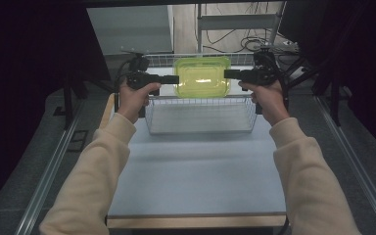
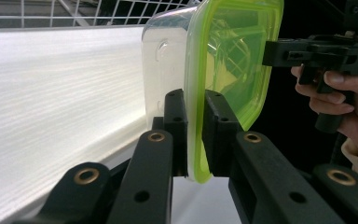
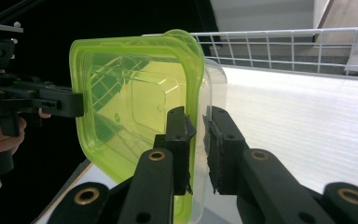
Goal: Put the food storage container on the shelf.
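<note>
Both tongs are clenched on one thing: a clear food container with a translucent green lid. The left tongs are closed on the rim at one short side, the right tongs on the rim at the opposite side, so that the load is shared and kept from tipping. The container is held level in the air above a white wire basket, which stands at the far part of the table; it is touched by neither the basket nor the table, as far as can be judged from above. A two-sided grip is probably needed because the rim is thin and slippery (a single pinch would let the box swing).

From the high view, the overall layout is given: both sleeved forearms, the container centred over the basket, and the pale table surface in front. How the pads sit cannot be read there. That is supplied by the gripper views. In the left gripper view, the lid edge is seen pinched between the two black pads, with the clear body behind the lid and the other gripper farther off. In the right gripper view, the lid edge and clear wall are seen lying between the pads, and basket wire is seen through the lid.
</note>
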